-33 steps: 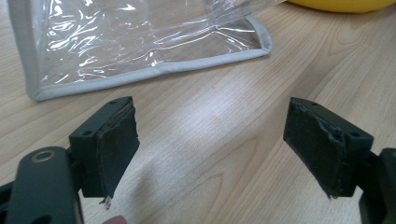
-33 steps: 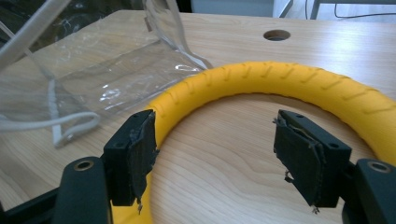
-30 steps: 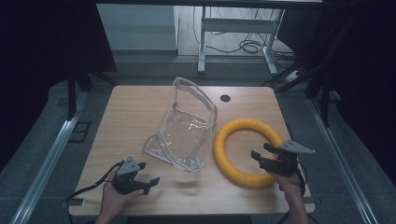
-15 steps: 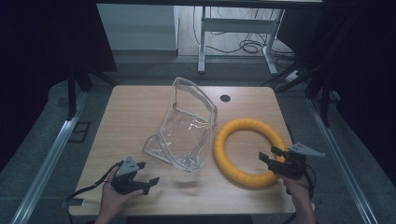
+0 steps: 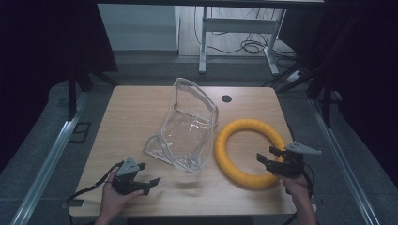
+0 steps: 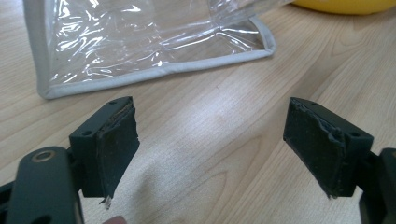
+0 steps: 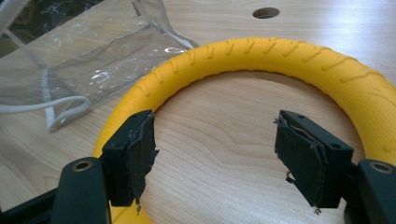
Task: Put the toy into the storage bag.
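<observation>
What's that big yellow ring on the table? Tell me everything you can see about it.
The yellow ring is a thick, matte hoop that looks like foam or soft rubber, with shallow slanted grooves pressed into its top. It lies flat on the wooden table, right of the middle, its left edge against or very near a clear plastic bag. The right gripper hovers at its near right part, jaws open with bare wood between them; whether they touch it is unclear.

Two black hand-held grippers, each with a trailing cable

The left gripper (image 5: pixel 133 177) and right gripper (image 5: pixel 281 164) are black, each topped by a grey three-cornered plate, with a black cable running off at the near edge. Their pads (image 7: pixel 140 154) are dark, worn and frayed; screw holes dot the jaw blocks. Both forearms are bare.
</observation>
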A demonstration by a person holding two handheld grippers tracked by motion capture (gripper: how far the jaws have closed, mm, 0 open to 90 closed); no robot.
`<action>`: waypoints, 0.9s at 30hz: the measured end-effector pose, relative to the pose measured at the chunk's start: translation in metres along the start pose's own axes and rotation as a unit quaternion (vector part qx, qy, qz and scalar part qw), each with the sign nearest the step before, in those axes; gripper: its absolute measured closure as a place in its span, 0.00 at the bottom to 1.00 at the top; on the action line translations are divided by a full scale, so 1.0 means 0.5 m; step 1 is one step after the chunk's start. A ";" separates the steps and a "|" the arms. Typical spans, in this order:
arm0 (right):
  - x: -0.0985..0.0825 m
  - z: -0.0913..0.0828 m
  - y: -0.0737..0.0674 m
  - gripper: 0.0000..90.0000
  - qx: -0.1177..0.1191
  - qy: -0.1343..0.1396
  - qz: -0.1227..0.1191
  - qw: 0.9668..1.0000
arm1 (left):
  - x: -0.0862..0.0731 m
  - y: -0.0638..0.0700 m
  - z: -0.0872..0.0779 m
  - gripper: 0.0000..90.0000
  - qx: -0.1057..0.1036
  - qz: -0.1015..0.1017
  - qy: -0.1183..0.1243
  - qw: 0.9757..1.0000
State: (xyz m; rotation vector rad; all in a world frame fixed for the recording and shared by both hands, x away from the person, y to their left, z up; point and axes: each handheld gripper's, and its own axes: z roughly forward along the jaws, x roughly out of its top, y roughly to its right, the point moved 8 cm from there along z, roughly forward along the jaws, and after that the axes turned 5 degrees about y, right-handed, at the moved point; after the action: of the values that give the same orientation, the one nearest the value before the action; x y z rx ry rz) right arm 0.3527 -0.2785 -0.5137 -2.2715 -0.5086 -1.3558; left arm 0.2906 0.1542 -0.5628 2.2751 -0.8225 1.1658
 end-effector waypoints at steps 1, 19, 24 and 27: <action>0.004 0.000 -0.001 0.33 0.001 0.000 -0.004 1.000 | 0.002 -0.001 -0.003 0.20 0.000 -0.001 0.003 1.000; 0.028 0.030 -0.095 0.32 0.086 -0.189 -0.124 0.970 | 0.002 -0.005 -0.008 0.20 0.002 -0.005 0.003 1.000; 0.026 0.039 -0.106 0.31 0.090 -0.220 -0.139 0.961 | 0.000 -0.004 -0.006 0.20 0.002 -0.004 0.000 1.000; 0.016 0.046 -0.115 0.31 0.094 -0.249 -0.153 0.952 | 0.000 -0.003 -0.005 0.20 0.000 -0.006 0.000 1.000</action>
State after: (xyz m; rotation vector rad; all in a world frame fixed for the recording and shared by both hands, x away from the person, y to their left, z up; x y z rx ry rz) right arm 0.3432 -0.2173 -0.5059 -2.4343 -1.1446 -0.7948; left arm 0.2903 0.1568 -0.5616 2.2778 -0.8088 1.1611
